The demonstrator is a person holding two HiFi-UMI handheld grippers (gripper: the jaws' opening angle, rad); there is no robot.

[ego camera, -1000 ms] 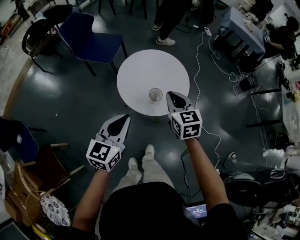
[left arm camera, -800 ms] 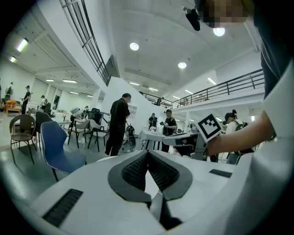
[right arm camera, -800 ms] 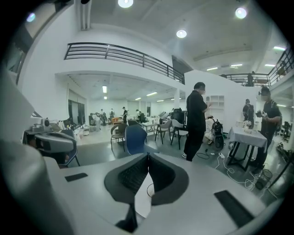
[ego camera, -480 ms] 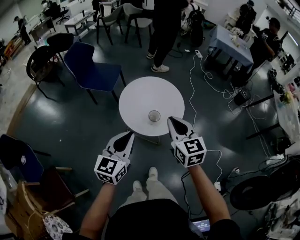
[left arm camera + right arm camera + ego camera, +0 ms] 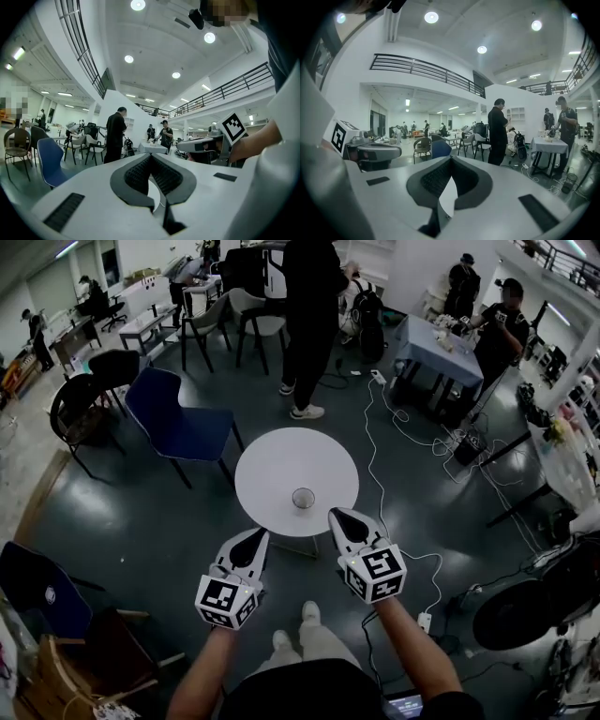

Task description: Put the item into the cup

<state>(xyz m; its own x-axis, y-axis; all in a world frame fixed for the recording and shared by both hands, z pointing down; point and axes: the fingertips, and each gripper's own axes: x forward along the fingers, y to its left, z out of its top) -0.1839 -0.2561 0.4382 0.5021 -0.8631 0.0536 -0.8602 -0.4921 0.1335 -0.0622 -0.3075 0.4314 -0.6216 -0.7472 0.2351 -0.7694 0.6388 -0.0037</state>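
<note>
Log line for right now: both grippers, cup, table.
left gripper: shut, empty | right gripper: shut, empty | cup: upright on round white table | grippers apart from cup | cup contents: unclear

White left claw (image 5: 257, 536) and right claw (image 5: 337, 516), black pads (image 5: 139, 174), black-white marker cubes (image 5: 228, 601).

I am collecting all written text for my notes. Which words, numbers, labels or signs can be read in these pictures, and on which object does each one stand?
No text can be read anywhere.
Left cube and right cube: black-and-white square patterns only, no letters.
Small screen at the bottom edge: too small to read.
Round badge on the dark chair: too small to read.
</note>
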